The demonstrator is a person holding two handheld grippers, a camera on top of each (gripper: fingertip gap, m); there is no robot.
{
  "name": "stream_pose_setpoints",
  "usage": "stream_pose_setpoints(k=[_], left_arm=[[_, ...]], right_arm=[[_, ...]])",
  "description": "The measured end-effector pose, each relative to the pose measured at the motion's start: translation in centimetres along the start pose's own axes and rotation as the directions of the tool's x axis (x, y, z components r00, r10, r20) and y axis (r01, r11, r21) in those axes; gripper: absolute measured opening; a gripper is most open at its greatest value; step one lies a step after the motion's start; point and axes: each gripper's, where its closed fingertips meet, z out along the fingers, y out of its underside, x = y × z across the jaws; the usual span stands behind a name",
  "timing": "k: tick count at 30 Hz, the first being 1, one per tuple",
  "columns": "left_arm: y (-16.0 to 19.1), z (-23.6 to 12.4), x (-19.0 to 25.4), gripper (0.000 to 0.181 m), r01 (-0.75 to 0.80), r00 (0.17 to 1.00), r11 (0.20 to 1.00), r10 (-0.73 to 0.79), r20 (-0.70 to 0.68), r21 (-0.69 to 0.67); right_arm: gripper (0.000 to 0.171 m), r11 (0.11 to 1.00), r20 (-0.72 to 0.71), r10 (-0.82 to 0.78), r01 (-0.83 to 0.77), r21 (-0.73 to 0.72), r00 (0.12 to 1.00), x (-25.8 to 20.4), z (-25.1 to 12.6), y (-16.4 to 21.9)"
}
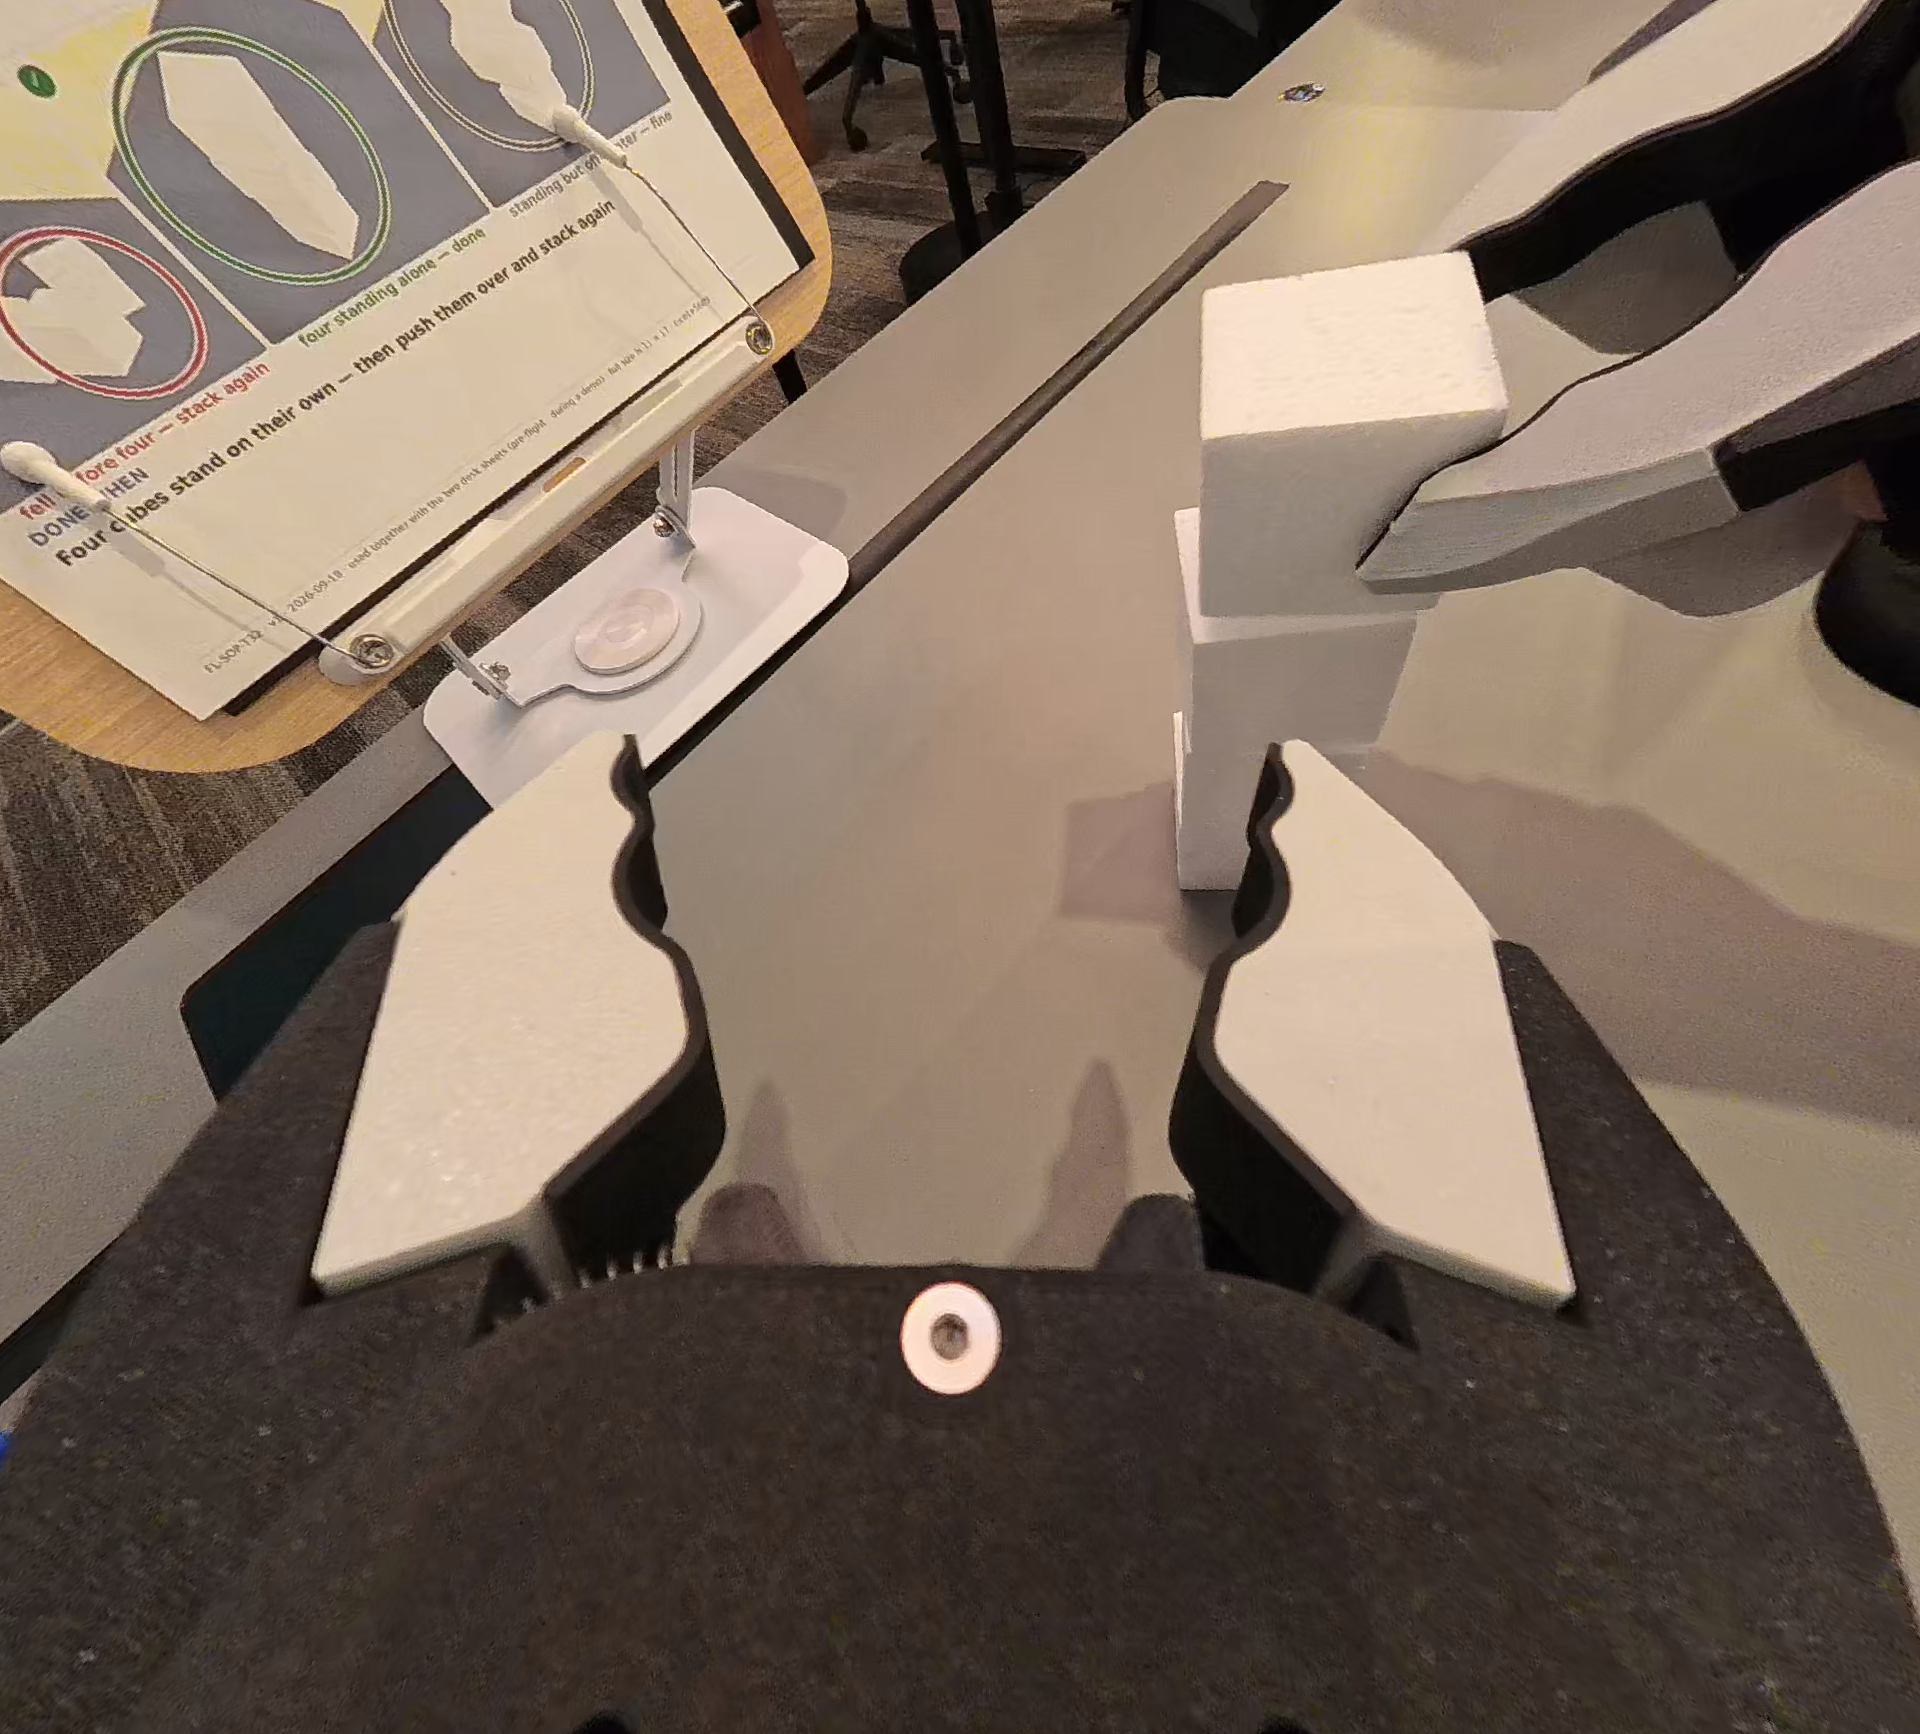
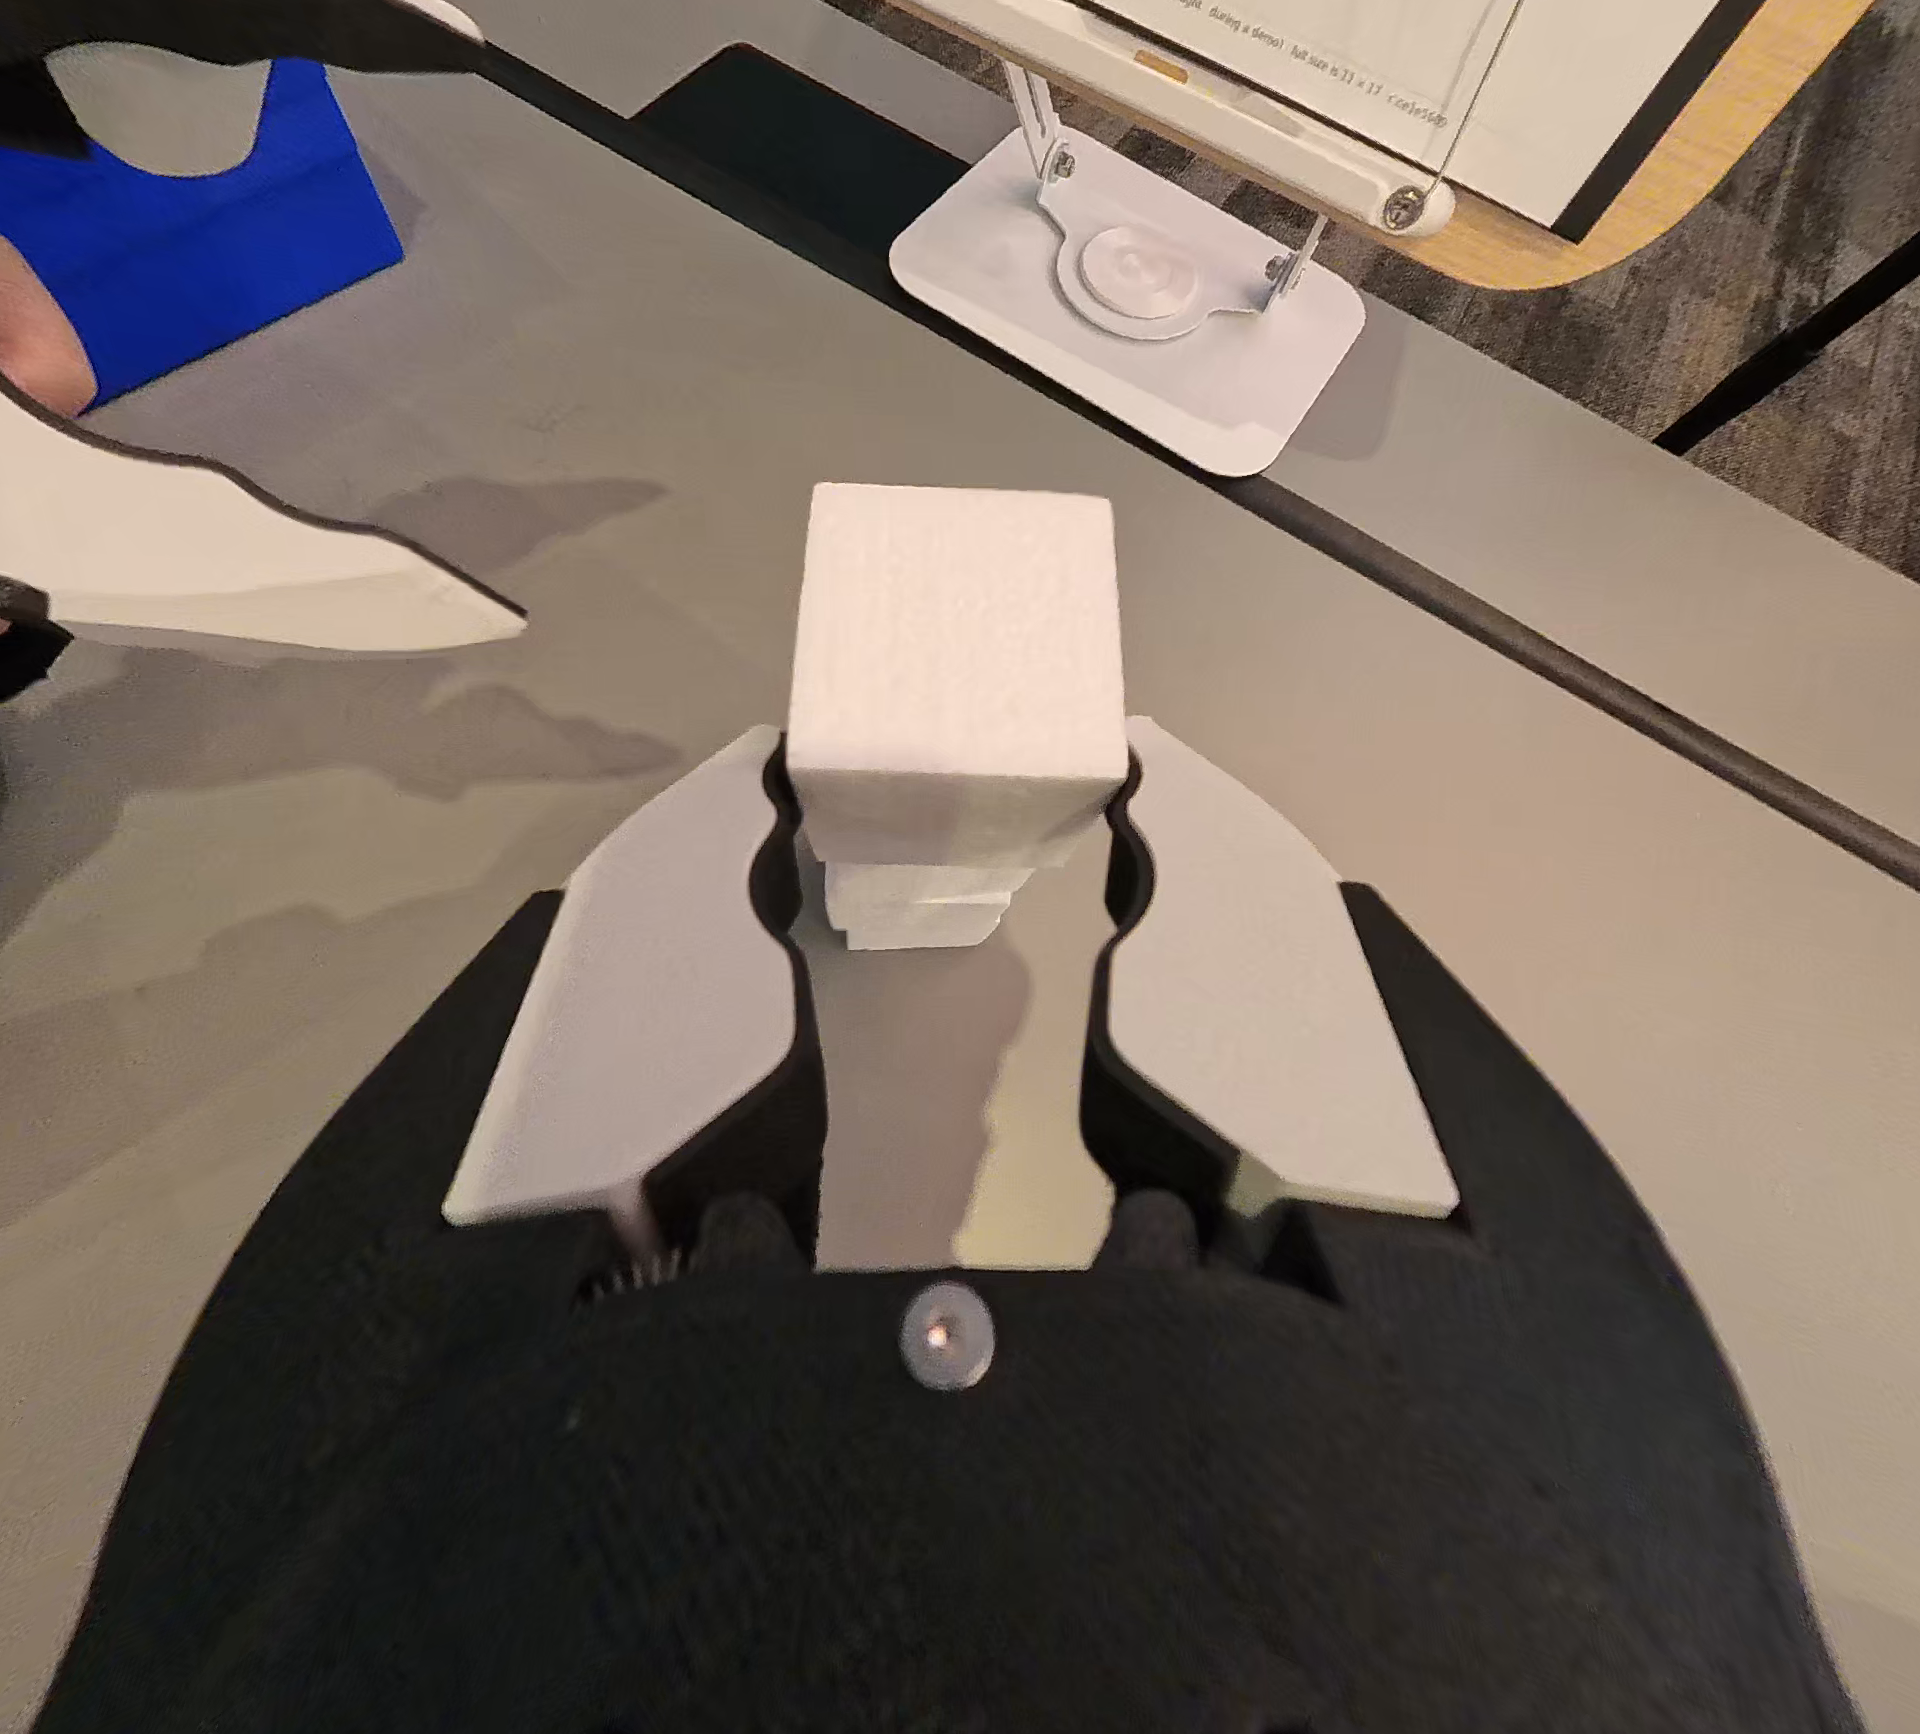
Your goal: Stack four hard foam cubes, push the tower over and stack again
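On the far left of the grey bench (image 1: pixel 935 853) a wooden stand (image 1: pixel 665 479) with a white metal foot holds a printed instruction sheet (image 1: pixel 343 250) under two wire clips, tilted back, with carpet and office chair legs behind it. In front of the stand the left claw (image 1: pixel 956 811) hangs over bare bench with its two pale fingers spread wide and nothing between them, released. Just to the right of it stands the tower of white foam cubes (image 1: pixel 1288 676), slightly staggered from layer to layer; its lowest part is partly hidden behind the left claw's right finger, so the number of cubes below the top one cannot be counted for sure. The top cube (image 2: pixel 956 645) sits on the tower, and the right claw (image 2: pixel 951 775) reaches in from the right with one finger on each side of it, the tips pressed against its opposite faces, clenched on that cube. In the right wrist view a blue block (image 2: pixel 208 230) lies on the bench at the far left, partly behind the left claw's fingers and well apart from the tower.
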Motion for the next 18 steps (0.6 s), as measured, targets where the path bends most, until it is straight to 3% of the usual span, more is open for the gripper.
stream_pose_setpoints(k=[18], left_arm=[[-0.54, -0.15, 0.23, 0.096, -0.001, 1.0, 0.999, 0.001, -0.006, 0.034]], right_arm=[[0.058, 0.999, 0.031, -0.039, 0.039, -0.002, 0.999, -0.12, 0.59, 0.15]])
